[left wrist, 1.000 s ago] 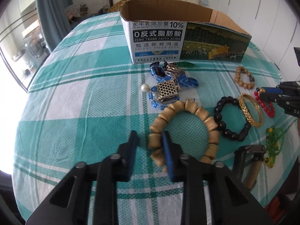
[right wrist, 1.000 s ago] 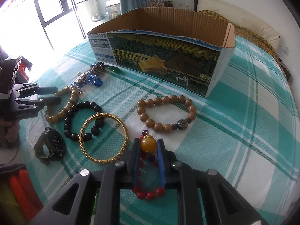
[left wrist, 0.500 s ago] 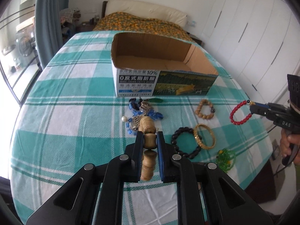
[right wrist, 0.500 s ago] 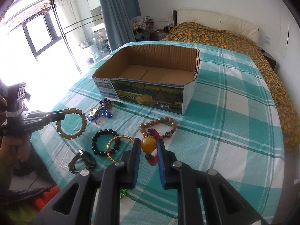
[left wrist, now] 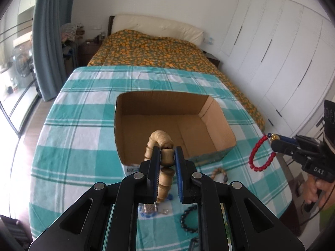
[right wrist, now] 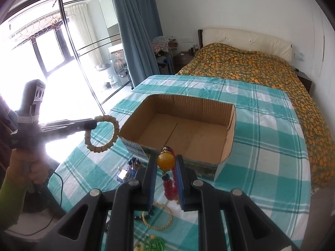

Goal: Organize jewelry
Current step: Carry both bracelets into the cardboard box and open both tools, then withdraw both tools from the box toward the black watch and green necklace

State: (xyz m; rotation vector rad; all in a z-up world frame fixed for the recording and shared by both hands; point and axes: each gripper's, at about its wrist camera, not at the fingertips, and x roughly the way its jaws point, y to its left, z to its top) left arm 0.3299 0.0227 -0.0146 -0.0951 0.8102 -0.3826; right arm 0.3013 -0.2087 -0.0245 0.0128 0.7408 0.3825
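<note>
Bedroom daylight floods in from the window on my left, and the desk (left wrist: 69,129) under its teal checked cloth carries an open cardboard box (left wrist: 167,113) with a bare floor. I have both pieces lifted clear of the cloth. My left tool (left wrist: 166,156) is clamped on one bead of the wooden bead bracelet (left wrist: 161,140), which hangs in a loop beside the box's near left corner in the right wrist view. My right tool (right wrist: 166,163) is pinched on the amber bead (right wrist: 165,161) of the red bead bracelet (left wrist: 259,156), and its red loop dangles below the jaws, off the box's near right corner.

To do this step well, I judge I should carry each piece over the near rim (right wrist: 159,148) with the dangling loop fully above the cardboard edge, since a swinging strand could catch there. I would move slowly so the loops settle, then lower until beads rest on the box floor before letting the jaws part. I would place the two well apart inside, wooden one left and red one right, so they do not tangle.

Other pieces lie on the cloth in front of the box: a black bead bracelet (left wrist: 188,219), a gold bangle (right wrist: 157,217), a green beaded piece (right wrist: 155,242) and a blue cluster (right wrist: 129,169).
</note>
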